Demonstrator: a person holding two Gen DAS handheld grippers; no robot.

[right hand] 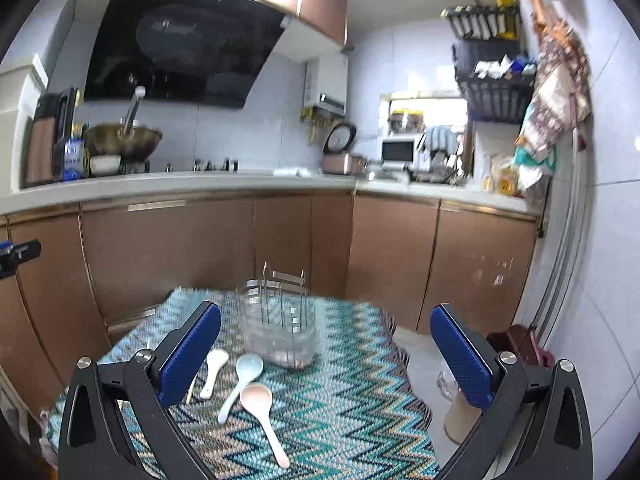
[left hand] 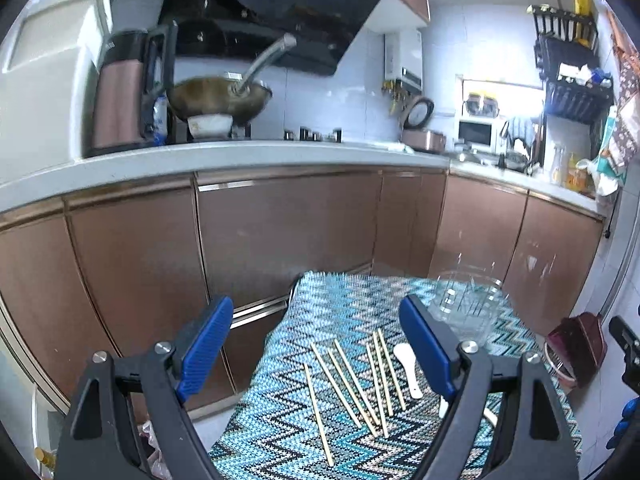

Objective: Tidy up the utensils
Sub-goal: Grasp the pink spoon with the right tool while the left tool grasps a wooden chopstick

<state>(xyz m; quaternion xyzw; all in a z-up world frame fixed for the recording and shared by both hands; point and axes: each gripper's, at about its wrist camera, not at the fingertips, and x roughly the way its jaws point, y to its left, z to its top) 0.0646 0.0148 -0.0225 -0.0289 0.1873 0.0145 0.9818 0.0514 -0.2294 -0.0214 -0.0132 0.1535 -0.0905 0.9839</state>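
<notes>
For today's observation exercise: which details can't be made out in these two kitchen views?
- Left wrist view: a white spoon is partly hidden behind the left gripper's finger.
- Right wrist view: the chopsticks are almost wholly hidden by the right gripper's finger.
- Both views: the clear holder's compartments are hard to read through glare.

Your kitchen is brightly lit, with daylight from the back window (right hand: 424, 98) blowing out to white. Glare streaks the range hood (right hand: 180, 40) and the glossy cabinet doors (left hand: 280, 232). Both fisheye views bend the countertop (left hand: 240, 156) into a curve and darken at the corners. The wok (left hand: 220, 98) smears with motion blur in your left view.
</notes>
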